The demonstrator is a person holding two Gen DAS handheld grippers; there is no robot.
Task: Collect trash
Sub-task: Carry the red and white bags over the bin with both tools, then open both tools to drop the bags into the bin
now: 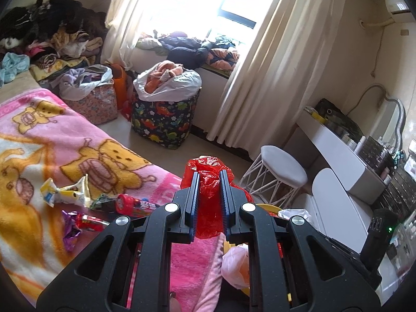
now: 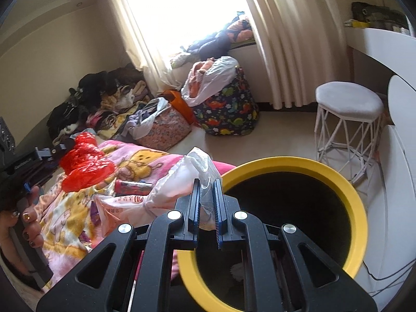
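Note:
My left gripper (image 1: 210,175) is shut on a crumpled red plastic bag (image 1: 208,195) and holds it above the edge of the bed; the bag also shows in the right wrist view (image 2: 84,163). My right gripper (image 2: 207,183) is shut on a white and clear plastic bag (image 2: 179,182), beside the rim of a yellow trash bin (image 2: 356,202) with a black inside. Loose wrappers lie on the pink blanket (image 1: 65,135): a yellow-white one (image 1: 65,193), a red one (image 1: 132,204) and a purple one (image 1: 71,227).
A white stool (image 1: 283,166) stands by the white dressing table (image 1: 338,140). A dinosaur-print fabric basket (image 1: 166,119) and a floral basket (image 1: 98,101) full of clothes stand on the floor near the curtains. A heap of clothes (image 1: 52,26) lies at the bed's far end.

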